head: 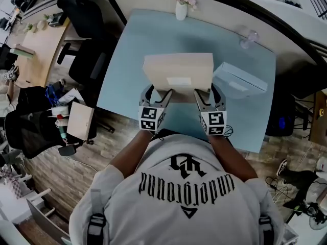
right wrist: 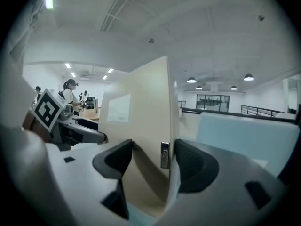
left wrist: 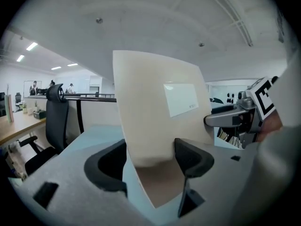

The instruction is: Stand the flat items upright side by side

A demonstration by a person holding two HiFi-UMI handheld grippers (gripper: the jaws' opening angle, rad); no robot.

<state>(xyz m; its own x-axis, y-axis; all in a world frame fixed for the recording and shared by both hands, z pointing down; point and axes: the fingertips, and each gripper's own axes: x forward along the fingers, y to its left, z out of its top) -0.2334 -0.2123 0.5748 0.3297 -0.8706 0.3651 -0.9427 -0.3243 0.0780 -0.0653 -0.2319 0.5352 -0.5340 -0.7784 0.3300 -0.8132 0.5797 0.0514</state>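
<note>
A flat beige box (head: 179,70) with a white label is held up over the light blue table (head: 153,34), its broad face tilted toward me. My left gripper (head: 159,93) is shut on its lower left edge; in the left gripper view the box (left wrist: 155,112) fills the space between the jaws (left wrist: 150,161). My right gripper (head: 204,93) grips the lower right edge, and the box (right wrist: 141,126) sits between its pads (right wrist: 150,161), with only a sliver showing at the right pad. A second flat box (head: 239,80), pale blue-white, lies on the table just to the right.
A white vase with pink flowers (head: 181,9) stands at the table's far edge, and a clear glass object (head: 248,37) at the far right. Black office chairs (head: 84,14) stand left of the table. A small cardboard box (head: 80,120) sits on the floor at the left.
</note>
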